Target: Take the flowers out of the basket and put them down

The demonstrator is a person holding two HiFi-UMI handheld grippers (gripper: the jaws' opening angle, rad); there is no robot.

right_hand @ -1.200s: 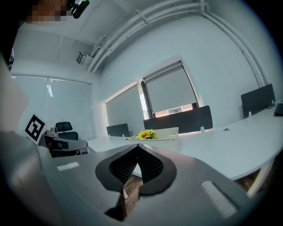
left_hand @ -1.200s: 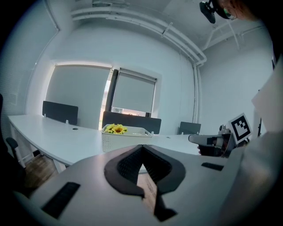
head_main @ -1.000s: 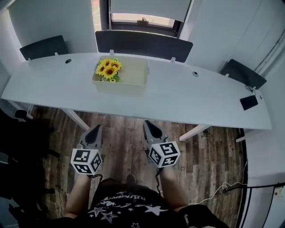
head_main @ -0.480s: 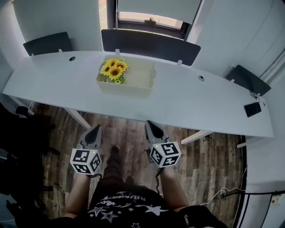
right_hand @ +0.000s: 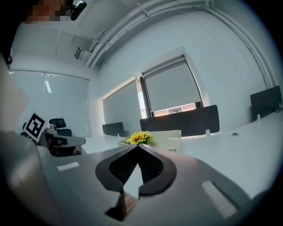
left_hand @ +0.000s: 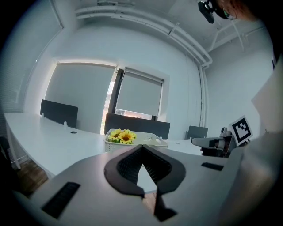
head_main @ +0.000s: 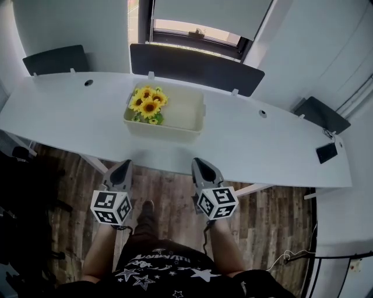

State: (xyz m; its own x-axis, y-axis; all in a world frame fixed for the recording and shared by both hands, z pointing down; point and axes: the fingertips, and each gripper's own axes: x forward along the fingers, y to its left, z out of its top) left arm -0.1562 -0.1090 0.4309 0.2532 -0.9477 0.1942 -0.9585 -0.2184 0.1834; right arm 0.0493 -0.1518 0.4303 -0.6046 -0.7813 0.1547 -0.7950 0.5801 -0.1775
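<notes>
From your head, the long white desk (head_main: 262, 145) curves across the room above a plank floor (head_main: 175, 195). Only this view shows both your grippers held over that floor, just short of the desk's near edge and well apart from the basket. The left gripper view alone shows ceiling pipes (left_hand: 177, 33) and the other gripper's marker cube at its right edge. The right gripper view alone shows an office chair (right_hand: 59, 122) beyond the desk's end.

Three dark divider panels stand along the desk's far side. The widest one (head_main: 195, 67) is behind the basket, under a window with its blind (head_main: 204, 11) drawn most of the way down. A small black device (head_main: 326, 152) lies near the desk's right end. Open desktop lies between your grippers and the basket.

The cream basket (head_main: 166, 129), rectangular with perforated walls, sits on the desk ahead of you, toward the far side. The sunflowers (head_main: 148, 105) lie inside it, bunched at its left end, with the yellow heads showing above the rim in both gripper views.

Your left gripper (head_main: 122, 167) has its jaws closed tip to tip with nothing between them. Your right gripper (head_main: 198, 163) is the same, jaws together and empty.
</notes>
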